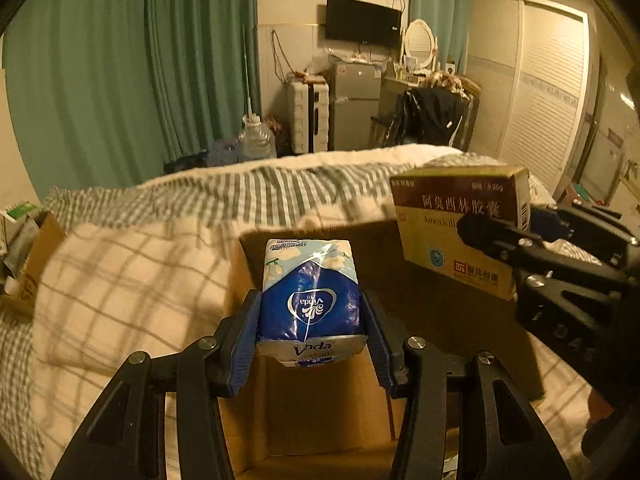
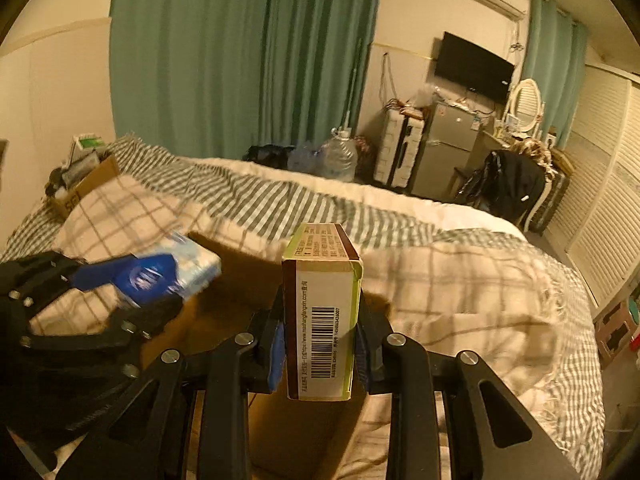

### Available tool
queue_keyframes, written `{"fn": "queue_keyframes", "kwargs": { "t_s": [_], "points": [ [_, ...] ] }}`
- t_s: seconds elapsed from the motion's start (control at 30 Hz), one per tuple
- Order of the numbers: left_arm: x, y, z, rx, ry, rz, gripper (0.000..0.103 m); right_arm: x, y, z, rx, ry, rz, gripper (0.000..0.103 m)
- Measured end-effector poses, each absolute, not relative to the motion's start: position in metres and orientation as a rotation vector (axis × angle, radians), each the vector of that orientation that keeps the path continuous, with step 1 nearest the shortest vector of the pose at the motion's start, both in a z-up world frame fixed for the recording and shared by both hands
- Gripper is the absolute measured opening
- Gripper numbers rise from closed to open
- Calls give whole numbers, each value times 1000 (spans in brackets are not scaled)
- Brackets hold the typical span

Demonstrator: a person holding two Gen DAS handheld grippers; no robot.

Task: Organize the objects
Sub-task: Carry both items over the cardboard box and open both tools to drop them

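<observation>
Left wrist view: left gripper [image 1: 311,320], black arms with blue pads, fingers [image 1: 245,334] clenched on a Vinda tissue pack [image 1: 310,292], blue and white wrapper, held up above an open cardboard box [image 1: 320,412] that sits on the bed [image 1: 120,272]. Right gripper [image 1: 500,236] enters from the right, fingers grasping an amoxicillin medicine box [image 1: 452,220], maroon and yellow faces, also over the cardboard box, to the right of the tissue pack and apart from it.

Right wrist view: right gripper [image 2: 320,344], fingers [image 2: 276,354] closed on the narrow sides of the medicine box [image 2: 322,320], barcode face toward the camera, box standing on end. Left gripper [image 2: 132,280] at left with the tissue pack [image 2: 180,268], blurred. Cardboard box [image 2: 240,280] beneath both.

Surroundings: plaid and striped bedding; second cardboard box [image 2: 86,188] with assorted items at the far corner of the bed; green curtains [image 2: 240,60]; wall-mounted television [image 2: 474,66]; small refrigerator [image 2: 448,148]; large water bottle [image 2: 340,156]; louvred wardrobe doors [image 1: 540,92].
</observation>
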State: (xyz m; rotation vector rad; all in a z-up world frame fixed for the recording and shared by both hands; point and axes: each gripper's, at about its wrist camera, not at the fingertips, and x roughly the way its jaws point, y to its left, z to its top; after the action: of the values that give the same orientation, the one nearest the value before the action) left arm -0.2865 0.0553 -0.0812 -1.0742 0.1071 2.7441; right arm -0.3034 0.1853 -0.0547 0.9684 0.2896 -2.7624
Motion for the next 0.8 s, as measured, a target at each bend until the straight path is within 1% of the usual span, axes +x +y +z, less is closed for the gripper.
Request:
{"fn": "queue_keyframes", "kwargs": {
  "t_s": [0.1, 0.23, 0.27, 0.3, 0.33, 0.37, 0.4, 0.43, 0.53, 0.57, 0.6, 0.67, 0.8],
  "points": [
    [-287, 57, -86, -1056, 109, 2740, 51, -300, 187, -57, 965, 269, -2745, 27],
    [-283, 55, -82, -1047, 102, 2719, 55, -292, 187, -52, 929, 262, -2766, 28],
    [-280, 54, -79, -1040, 93, 2717, 58, -289, 188, -49, 917, 250, -2775, 29],
    [-275, 54, -74, -1033, 86, 2720, 66, -286, 190, -45, 908, 239, -2778, 30],
    [-273, 53, -70, -1028, 88, 2725, 73, -282, 189, -41, 898, 235, -2780, 35],
    [-268, 54, -64, -1018, 97, 2739, 85, -278, 188, -35, 884, 236, -2789, 47],
    [-262, 53, -56, -1000, 106, 2758, 90, -271, 189, -28, 865, 242, -2806, 55],
    [-254, 52, -47, -977, 115, 2773, 91, -263, 190, -19, 844, 246, -2823, 65],
    [-230, 48, -20, -945, 123, 2787, 97, -237, 193, 9, 806, 242, -2840, 66],
    [-222, 46, -11, -932, 122, 2798, 102, -229, 195, 17, 800, 247, -2843, 70],
    [-214, 44, -3, -918, 123, 2810, 103, -216, 195, 29, 788, 261, -2851, 72],
    [-194, 38, 12, -887, 128, 2832, 103, -195, 195, 47, 772, 294, -2873, 82],
    [-156, 30, 33, -874, 174, 2863, 103, -157, 196, 73, 743, 341, -2887, 90]
  ]
}}
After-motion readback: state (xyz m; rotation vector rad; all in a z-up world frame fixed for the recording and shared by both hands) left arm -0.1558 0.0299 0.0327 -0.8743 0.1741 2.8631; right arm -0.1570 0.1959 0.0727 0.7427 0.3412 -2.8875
